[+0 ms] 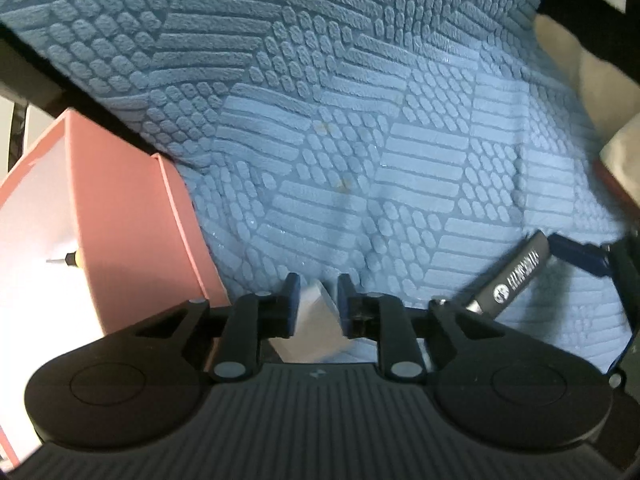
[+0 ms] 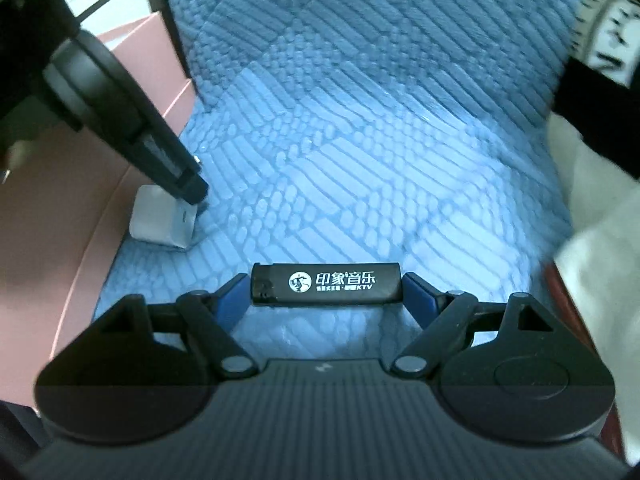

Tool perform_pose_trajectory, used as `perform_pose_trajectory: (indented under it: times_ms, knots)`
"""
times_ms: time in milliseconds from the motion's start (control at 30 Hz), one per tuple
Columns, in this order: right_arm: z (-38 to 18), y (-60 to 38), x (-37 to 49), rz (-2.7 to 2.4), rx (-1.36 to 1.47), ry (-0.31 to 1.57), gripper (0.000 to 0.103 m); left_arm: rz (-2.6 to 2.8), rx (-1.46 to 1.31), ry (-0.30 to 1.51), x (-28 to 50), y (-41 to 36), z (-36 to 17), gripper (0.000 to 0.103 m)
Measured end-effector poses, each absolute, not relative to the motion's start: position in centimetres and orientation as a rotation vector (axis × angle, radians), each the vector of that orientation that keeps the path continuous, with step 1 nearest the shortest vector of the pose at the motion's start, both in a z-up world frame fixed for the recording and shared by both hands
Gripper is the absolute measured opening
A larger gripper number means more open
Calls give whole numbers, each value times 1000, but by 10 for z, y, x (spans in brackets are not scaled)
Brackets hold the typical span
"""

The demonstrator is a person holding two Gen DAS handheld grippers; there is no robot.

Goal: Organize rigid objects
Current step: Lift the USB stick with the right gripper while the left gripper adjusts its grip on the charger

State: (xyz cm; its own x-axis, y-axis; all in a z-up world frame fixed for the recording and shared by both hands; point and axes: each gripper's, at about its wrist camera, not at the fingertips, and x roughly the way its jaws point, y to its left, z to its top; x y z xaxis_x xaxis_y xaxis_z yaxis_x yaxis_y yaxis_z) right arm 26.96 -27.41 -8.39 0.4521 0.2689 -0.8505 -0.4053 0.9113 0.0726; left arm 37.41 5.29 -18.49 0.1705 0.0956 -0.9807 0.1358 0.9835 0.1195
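My left gripper (image 1: 319,286) is shut on a small white charger cube (image 1: 316,328), low over the blue textured mat (image 1: 360,140). In the right wrist view the cube (image 2: 162,218) sits at the mat's left edge under the left gripper's fingers (image 2: 188,188). My right gripper (image 2: 325,280) is shut on a black lighter (image 2: 326,283) with white print, gripped end to end crosswise above the mat (image 2: 360,140). The lighter also shows in the left wrist view (image 1: 508,280) at the right.
A pink box (image 1: 92,208) with a white inside stands left of the mat; it also shows in the right wrist view (image 2: 60,220). A person's sleeve and a cream cloth (image 1: 568,64) lie at the right edge. A dark bar runs along the mat's far left.
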Motion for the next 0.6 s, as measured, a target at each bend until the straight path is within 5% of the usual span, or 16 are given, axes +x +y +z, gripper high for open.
perform_pose_trajectory:
  times_ms: [67, 600]
  knots:
    - [-77, -284, 260, 406, -119, 1018, 84, -23, 171, 1424, 380, 52, -188, 51]
    - [-76, -283, 268, 358, -31, 1020, 84, 241, 127, 1422, 379, 45, -200, 59]
